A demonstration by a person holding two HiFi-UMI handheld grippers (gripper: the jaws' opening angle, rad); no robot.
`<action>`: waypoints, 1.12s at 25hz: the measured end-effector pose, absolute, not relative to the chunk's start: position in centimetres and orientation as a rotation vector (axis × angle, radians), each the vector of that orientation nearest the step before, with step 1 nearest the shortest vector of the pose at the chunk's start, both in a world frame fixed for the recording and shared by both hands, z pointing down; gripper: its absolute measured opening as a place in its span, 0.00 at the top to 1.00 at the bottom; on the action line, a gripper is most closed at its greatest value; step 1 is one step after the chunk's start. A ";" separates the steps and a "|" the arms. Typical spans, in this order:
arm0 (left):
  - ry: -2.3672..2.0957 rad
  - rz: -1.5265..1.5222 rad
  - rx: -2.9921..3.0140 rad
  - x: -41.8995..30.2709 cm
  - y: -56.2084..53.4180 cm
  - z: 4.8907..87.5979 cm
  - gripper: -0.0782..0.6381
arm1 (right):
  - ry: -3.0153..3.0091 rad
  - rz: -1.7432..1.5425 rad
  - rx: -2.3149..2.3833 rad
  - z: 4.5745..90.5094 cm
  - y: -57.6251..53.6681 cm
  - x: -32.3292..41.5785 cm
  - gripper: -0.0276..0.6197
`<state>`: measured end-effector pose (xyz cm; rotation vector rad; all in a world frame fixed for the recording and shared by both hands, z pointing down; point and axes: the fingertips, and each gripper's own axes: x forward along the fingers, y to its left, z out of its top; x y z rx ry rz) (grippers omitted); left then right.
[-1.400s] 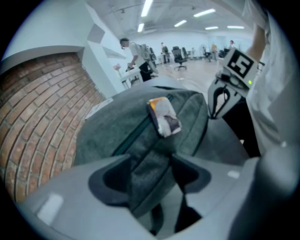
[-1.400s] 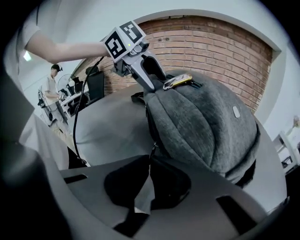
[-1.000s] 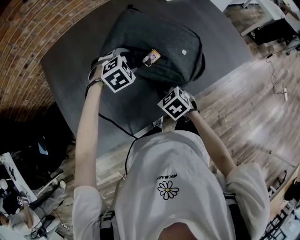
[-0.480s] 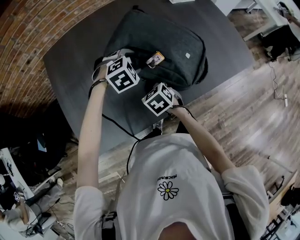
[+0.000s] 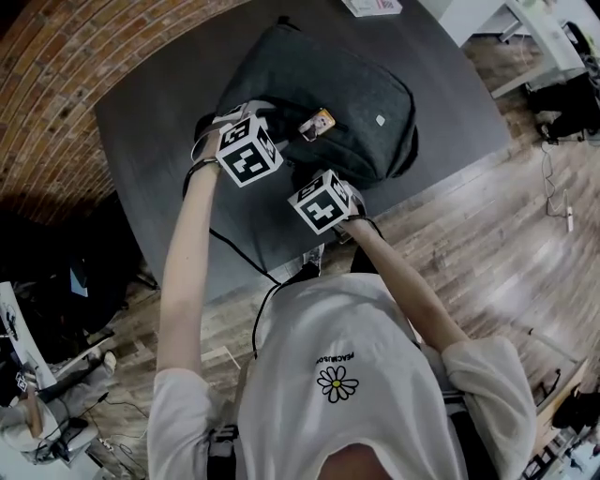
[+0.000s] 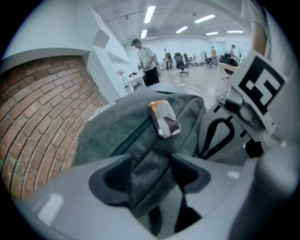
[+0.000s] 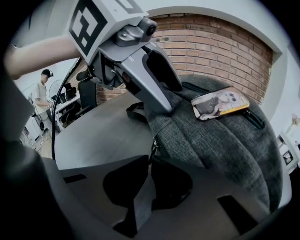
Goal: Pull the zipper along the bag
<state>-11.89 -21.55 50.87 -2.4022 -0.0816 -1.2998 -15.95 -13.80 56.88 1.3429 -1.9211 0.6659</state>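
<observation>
Grey fabric bag [image 5: 347, 94]: left gripper [image 6: 149, 168] clamps a fold. Right gripper [image 7: 149, 161], jaws narrow and just easing open, pinches the zipper pull [image 7: 153, 146] at its tips. The zipper runs straight ahead.

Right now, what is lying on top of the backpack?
A small picture card lies flat on the grey backpack. Whatever is under the card or inside the backpack is covered and cannot be seen.

Brick wall [image 5: 56, 94], wood plank floor [image 5: 487, 244], grey table [image 5: 150, 122], ceiling strip lights [image 6: 150, 14]
</observation>
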 end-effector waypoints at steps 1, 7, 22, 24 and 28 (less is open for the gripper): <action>-0.083 -1.289 -2.419 -12.0 -21.6 50.7 0.50 | -1.920 0.665 1.344 56.8 -13.6 -15.9 0.92; 0.087 -1.167 -2.486 -12.1 -22.5 46.6 0.55 | -2.020 0.598 1.421 50.8 -12.7 -13.5 0.84; 0.911 -0.221 -2.777 -11.8 -19.4 28.3 0.80 | -2.288 0.092 1.893 30.7 -16.8 -1.8 0.96; 1.116 -0.087 -2.770 -12.8 -19.4 27.2 0.88 | -2.309 0.050 1.911 29.9 -16.7 -1.0 0.96; 1.366 -0.051 -2.603 -12.5 -18.7 27.3 0.88 | -2.326 0.001 1.956 29.1 -16.5 0.6 0.96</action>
